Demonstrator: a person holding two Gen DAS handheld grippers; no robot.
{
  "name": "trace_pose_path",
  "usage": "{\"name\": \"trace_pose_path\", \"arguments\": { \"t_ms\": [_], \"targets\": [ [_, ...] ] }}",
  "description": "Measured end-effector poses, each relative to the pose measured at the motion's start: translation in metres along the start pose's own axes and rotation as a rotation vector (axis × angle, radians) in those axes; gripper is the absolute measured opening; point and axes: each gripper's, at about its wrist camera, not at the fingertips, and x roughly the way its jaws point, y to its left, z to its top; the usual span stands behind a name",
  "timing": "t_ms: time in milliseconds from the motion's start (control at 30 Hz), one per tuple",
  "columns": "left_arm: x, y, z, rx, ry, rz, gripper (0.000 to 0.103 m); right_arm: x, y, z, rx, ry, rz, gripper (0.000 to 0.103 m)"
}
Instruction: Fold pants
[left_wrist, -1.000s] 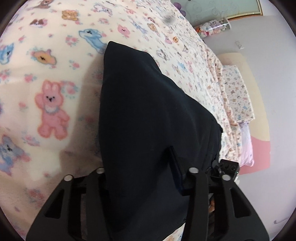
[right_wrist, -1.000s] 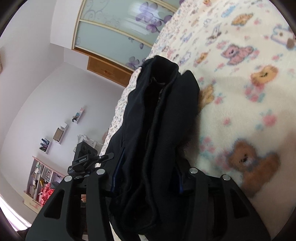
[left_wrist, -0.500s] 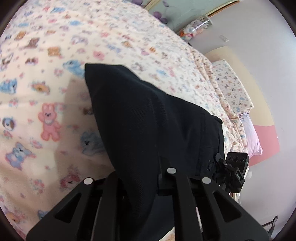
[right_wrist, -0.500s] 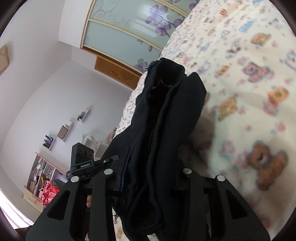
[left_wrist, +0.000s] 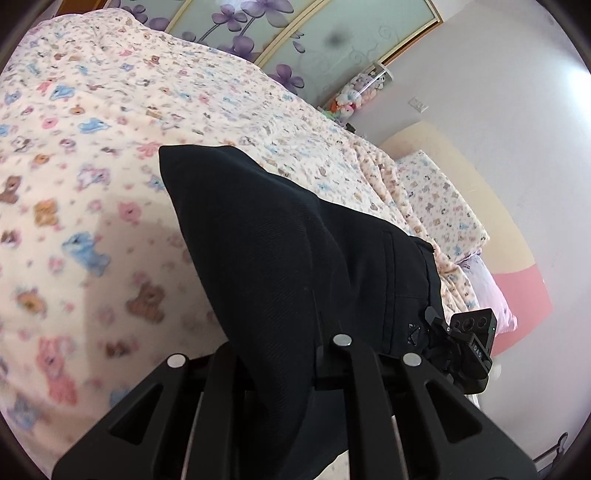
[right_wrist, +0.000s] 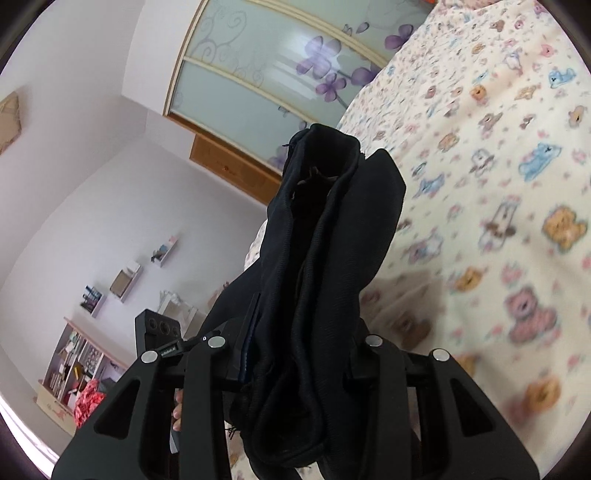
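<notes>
The black pants (left_wrist: 280, 243) hang folded and lifted above the bed, stretched between both grippers. My left gripper (left_wrist: 284, 350) is shut on one end of the pants; the cloth drapes over its fingers and hides the tips. My right gripper (right_wrist: 295, 347) is shut on the other end, where the bunched pants (right_wrist: 325, 236) rise between its fingers. The right gripper's camera block (left_wrist: 472, 343) shows at the far edge of the pants in the left wrist view, and the left gripper's block (right_wrist: 155, 332) shows in the right wrist view.
The bed has a cream blanket with cartoon animals (left_wrist: 92, 221), also in the right wrist view (right_wrist: 498, 221). A pillow (left_wrist: 439, 199) lies at the headboard. A sliding wardrobe with purple flowers (right_wrist: 277, 74) stands behind. Wall shelves (right_wrist: 125, 280) and a bookcase (right_wrist: 74, 376) are at left.
Both grippers have lifted the pants higher off the blanket and tilted up, so more of the room and wardrobe shows. Both grips stay shut on the cloth.
</notes>
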Motion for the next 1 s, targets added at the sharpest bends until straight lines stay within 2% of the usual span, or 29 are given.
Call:
{"name": "trace_pose_path", "arguments": {
  "t_ms": [100, 200, 233, 300, 367, 400, 433, 567, 600, 667, 733, 767, 833, 867, 933, 1000],
  "targets": [
    [0.020, 0.004, 0.004, 0.021, 0.002, 0.026, 0.010, 0.007, -0.022, 0.002, 0.024, -0.008, -0.033, 0.036],
    [0.052, 0.030, -0.001, -0.003, 0.039, 0.116, 0.011, 0.020, -0.057, -0.008, 0.070, 0.018, -0.170, 0.036],
    [0.063, 0.046, -0.006, -0.055, 0.054, 0.128, 0.014, 0.023, -0.066, -0.012, 0.080, 0.020, -0.189, 0.036],
    [0.068, 0.064, -0.010, -0.132, 0.042, 0.070, 0.017, 0.021, -0.072, -0.016, 0.080, 0.008, -0.175, 0.036],
    [0.070, 0.074, -0.014, -0.170, 0.027, 0.045, 0.023, 0.022, -0.069, -0.018, 0.061, 0.010, -0.189, 0.037],
    [0.070, 0.076, -0.016, -0.176, 0.022, 0.060, 0.034, 0.022, -0.069, -0.019, 0.071, 0.011, -0.194, 0.038],
    [0.070, 0.079, -0.018, -0.188, 0.020, 0.064, 0.041, 0.020, -0.071, -0.019, 0.081, 0.011, -0.195, 0.040],
    [0.058, 0.089, -0.020, -0.269, 0.016, 0.020, 0.045, 0.007, -0.063, -0.019, 0.092, 0.009, -0.255, 0.058],
    [0.051, 0.090, -0.020, -0.272, 0.010, 0.030, 0.051, 0.000, -0.061, -0.017, 0.086, -0.003, -0.270, 0.066],
    [0.029, 0.090, -0.018, -0.265, -0.031, 0.077, 0.063, -0.018, -0.054, -0.013, 0.072, -0.065, -0.310, 0.074],
    [0.003, 0.088, -0.015, -0.243, -0.104, 0.136, 0.073, -0.042, -0.048, -0.008, 0.066, -0.156, -0.353, 0.077],
    [-0.010, 0.084, -0.014, -0.224, -0.142, 0.153, 0.074, -0.053, -0.043, -0.006, 0.071, -0.199, -0.347, 0.078],
    [-0.025, 0.071, -0.010, -0.190, -0.193, 0.144, 0.077, -0.057, -0.033, -0.003, 0.081, -0.218, -0.285, 0.082],
    [-0.030, 0.061, -0.008, -0.167, -0.217, 0.121, 0.079, -0.055, -0.028, -0.002, 0.084, -0.211, -0.246, 0.087],
    [-0.035, 0.035, -0.006, -0.106, -0.256, 0.059, 0.088, -0.043, -0.010, -0.001, 0.064, -0.177, -0.158, 0.088],
    [-0.030, 0.004, -0.007, -0.023, -0.264, 0.016, 0.096, -0.031, 0.004, -0.002, 0.031, -0.155, -0.128, 0.090]
  ]
}}
